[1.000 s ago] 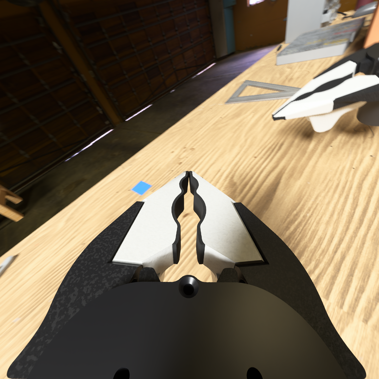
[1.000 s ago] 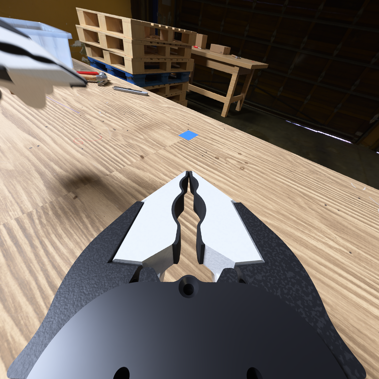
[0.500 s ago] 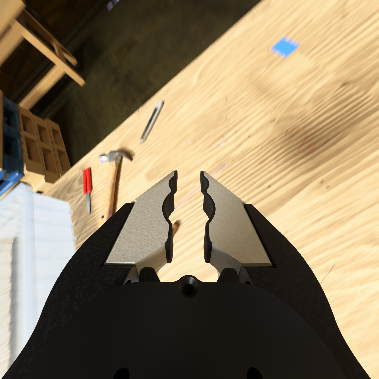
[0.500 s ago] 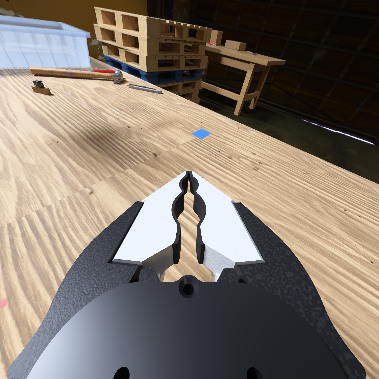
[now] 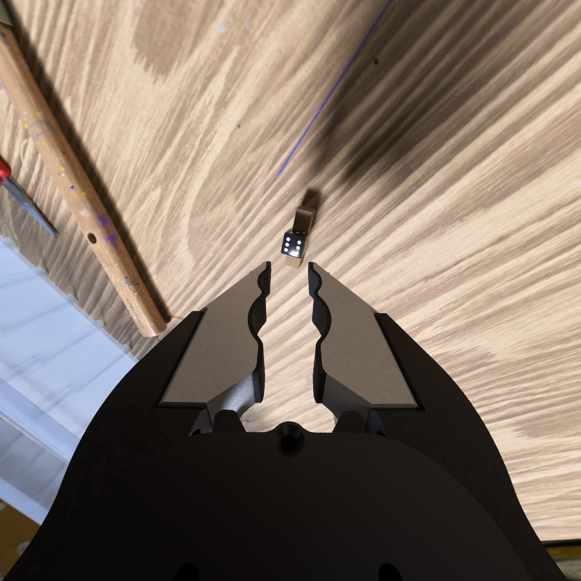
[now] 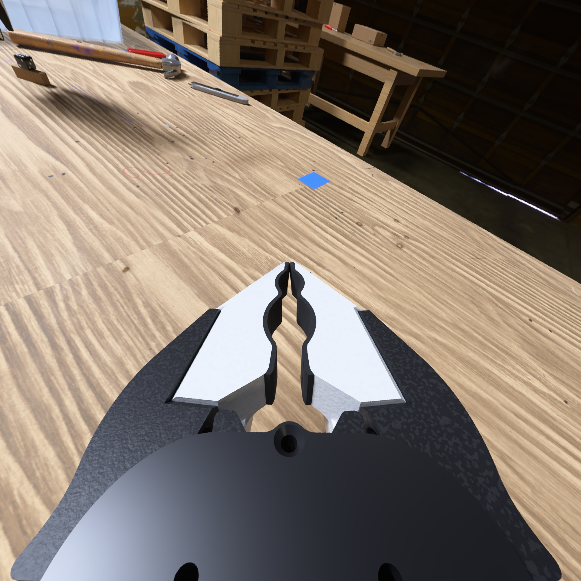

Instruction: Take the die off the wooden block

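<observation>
The black die (image 5: 293, 245) is sitting on the near end of the wooden block (image 5: 302, 224), which is lying on the plywood table (image 5: 440, 251). The left gripper (image 5: 289, 267) is hovering just short of it, jaws parted. A hammer (image 5: 78, 188) is lying to the left. The right gripper (image 6: 288, 265) is pointing elsewhere, well apart, with its tips pressed together on nothing.

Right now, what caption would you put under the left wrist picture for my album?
Open left tongs hover above a black die on a wooden block, hammer handle nearby.
</observation>
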